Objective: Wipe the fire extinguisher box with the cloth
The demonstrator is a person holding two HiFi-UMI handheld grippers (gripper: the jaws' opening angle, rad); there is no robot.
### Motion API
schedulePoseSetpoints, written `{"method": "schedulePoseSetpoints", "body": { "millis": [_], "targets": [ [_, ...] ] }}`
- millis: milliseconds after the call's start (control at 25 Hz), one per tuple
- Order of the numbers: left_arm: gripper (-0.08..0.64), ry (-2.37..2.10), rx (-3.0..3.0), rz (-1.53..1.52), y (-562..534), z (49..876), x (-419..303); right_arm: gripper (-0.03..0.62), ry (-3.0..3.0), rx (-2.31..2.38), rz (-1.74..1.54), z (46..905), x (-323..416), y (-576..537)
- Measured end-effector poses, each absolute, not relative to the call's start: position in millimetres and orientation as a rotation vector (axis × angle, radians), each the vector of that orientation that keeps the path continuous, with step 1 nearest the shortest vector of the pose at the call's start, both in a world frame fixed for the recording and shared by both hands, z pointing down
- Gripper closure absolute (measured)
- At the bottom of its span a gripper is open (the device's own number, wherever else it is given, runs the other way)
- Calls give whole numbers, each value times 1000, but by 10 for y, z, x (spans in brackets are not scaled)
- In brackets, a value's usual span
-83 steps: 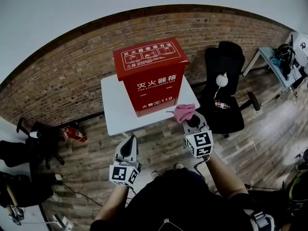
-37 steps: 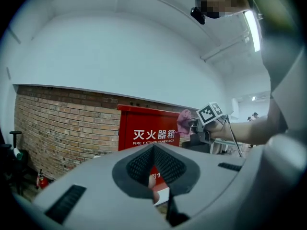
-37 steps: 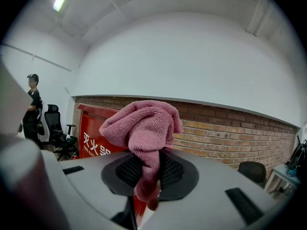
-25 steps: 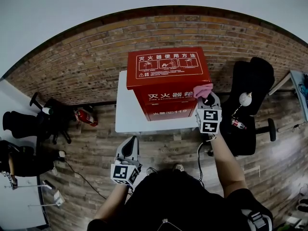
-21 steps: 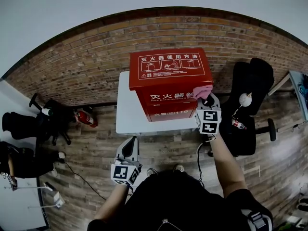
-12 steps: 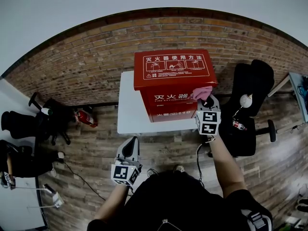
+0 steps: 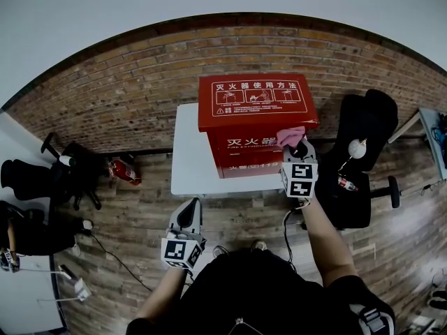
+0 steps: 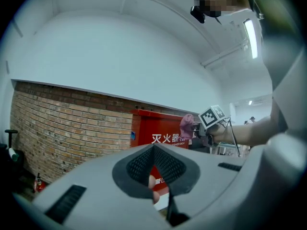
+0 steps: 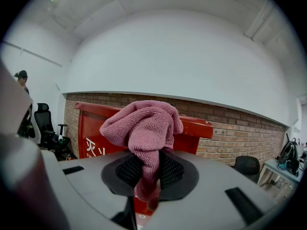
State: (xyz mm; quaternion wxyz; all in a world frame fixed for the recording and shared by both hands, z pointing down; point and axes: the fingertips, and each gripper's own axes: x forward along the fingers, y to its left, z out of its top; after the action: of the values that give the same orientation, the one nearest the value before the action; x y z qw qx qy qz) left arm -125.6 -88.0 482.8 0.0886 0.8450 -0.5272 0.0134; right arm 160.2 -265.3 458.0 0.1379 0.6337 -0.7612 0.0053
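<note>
- The white bench [image 7: 187,159] carries the box on its right part; its left part is bare.
- The red fire extinguisher box [image 7: 255,117] stands upright, with its front face toward the person.
- The right gripper [image 7: 297,152] is the nearer one, with its jaws closed on the cloth.
- The left gripper [image 7: 186,211] hangs low, well apart from the box, its jaws together and empty.
- The pink cloth [image 7: 290,136] seems to touch the front face at its upper right corner, just under the lid. The open room for wiping is leftward and downward.
</note>
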Motion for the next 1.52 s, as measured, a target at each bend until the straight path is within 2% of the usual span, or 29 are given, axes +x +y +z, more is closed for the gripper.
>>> {"method": "schedulePoseSetpoints", "body": {
  "millis": [1520],
  "targets": [
    [537,-1617,2482,13,-785,4768,-1454,517,-2361,1665,-8,4488,639,-2663]
  ]
}}
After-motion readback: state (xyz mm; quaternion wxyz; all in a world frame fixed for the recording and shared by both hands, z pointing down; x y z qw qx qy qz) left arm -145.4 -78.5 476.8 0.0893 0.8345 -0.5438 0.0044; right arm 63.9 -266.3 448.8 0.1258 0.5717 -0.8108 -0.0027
